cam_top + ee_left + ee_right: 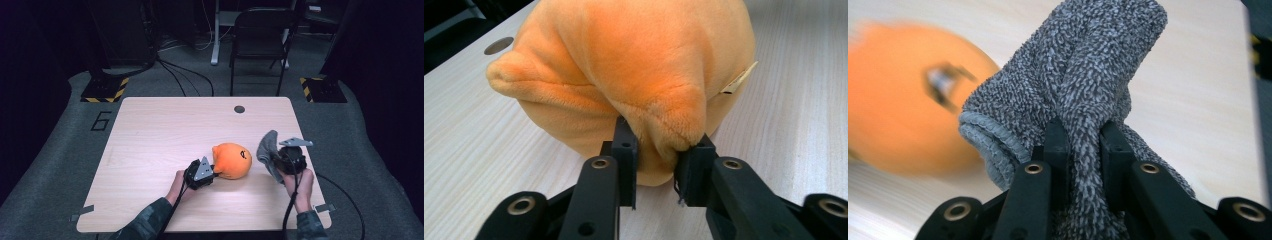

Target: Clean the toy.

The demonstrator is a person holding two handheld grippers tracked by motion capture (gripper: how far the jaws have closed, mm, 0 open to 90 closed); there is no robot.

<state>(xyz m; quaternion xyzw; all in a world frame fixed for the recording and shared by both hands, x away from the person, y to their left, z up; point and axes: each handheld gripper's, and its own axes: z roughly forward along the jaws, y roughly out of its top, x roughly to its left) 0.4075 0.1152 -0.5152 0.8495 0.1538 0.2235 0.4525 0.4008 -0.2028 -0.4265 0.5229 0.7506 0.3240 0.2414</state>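
Plush toy (231, 160), orange, soft and light, at table (150, 130) centre-right; left gripper (207, 169) pinches a fabric fold at its 8 o'clock. Right gripper (280, 159) clamps limp grey cloth (267, 147).

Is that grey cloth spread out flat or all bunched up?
Bunched up. The grey cloth stands in thick folds, pinched between the jaws of the right gripper and lifted off the table.
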